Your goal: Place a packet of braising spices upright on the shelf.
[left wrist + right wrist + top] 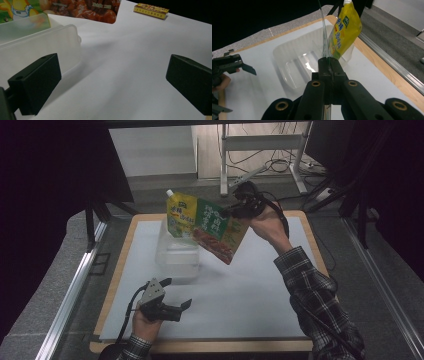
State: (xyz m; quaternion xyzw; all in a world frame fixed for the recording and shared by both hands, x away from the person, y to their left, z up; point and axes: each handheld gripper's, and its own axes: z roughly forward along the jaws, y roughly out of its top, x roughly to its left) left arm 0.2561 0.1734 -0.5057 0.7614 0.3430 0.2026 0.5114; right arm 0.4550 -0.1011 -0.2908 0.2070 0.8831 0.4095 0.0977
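My right gripper is raised over the table's far middle, shut on the top edge of a flat green and red food pouch that hangs tilted below it. The right gripper view looks along my right gripper at that pouch edge-on, as a thin sheet. A yellow spouted pouch stands upright just left of it, over a clear plastic container; I cannot tell what supports it. Near the front left, my left gripper is open and holds nothing. Its jaws point toward the container.
A small yellow box lies flat on the white mat beyond the food pouch. The mat covers a wood-edged table. A metal rail runs along the left side, and stand legs and cables sit on the floor behind.
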